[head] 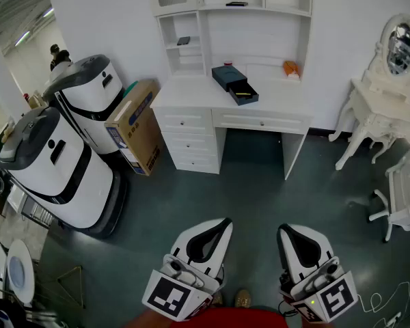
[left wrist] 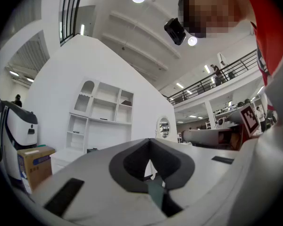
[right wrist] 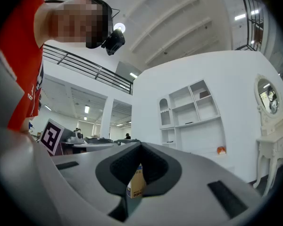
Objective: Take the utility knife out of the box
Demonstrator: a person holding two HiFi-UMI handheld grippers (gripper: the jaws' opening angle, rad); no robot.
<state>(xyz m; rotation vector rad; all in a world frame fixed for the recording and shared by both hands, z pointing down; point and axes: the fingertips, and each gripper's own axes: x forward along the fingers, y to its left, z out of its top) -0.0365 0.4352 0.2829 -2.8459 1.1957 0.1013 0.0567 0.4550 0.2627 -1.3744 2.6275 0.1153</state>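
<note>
A dark blue box [head: 227,76] stands on the white desk [head: 191,93] far ahead of me, its drawer pulled out toward the front. A yellow and black utility knife [head: 243,94] lies in that drawer. Both grippers hang low over the floor, well short of the desk. My left gripper [head: 223,224] is shut with nothing in it, its tips meeting in the left gripper view [left wrist: 149,141]. Beside it my right gripper [head: 283,231] is also shut and empty [right wrist: 140,145].
Two white and grey machines [head: 51,162] and a tilted cardboard box [head: 133,127] stand left of the desk. A white vanity table with an oval mirror [head: 381,111] and a white chair [head: 404,198] are at the right. An orange object [head: 291,67] sits on the desk.
</note>
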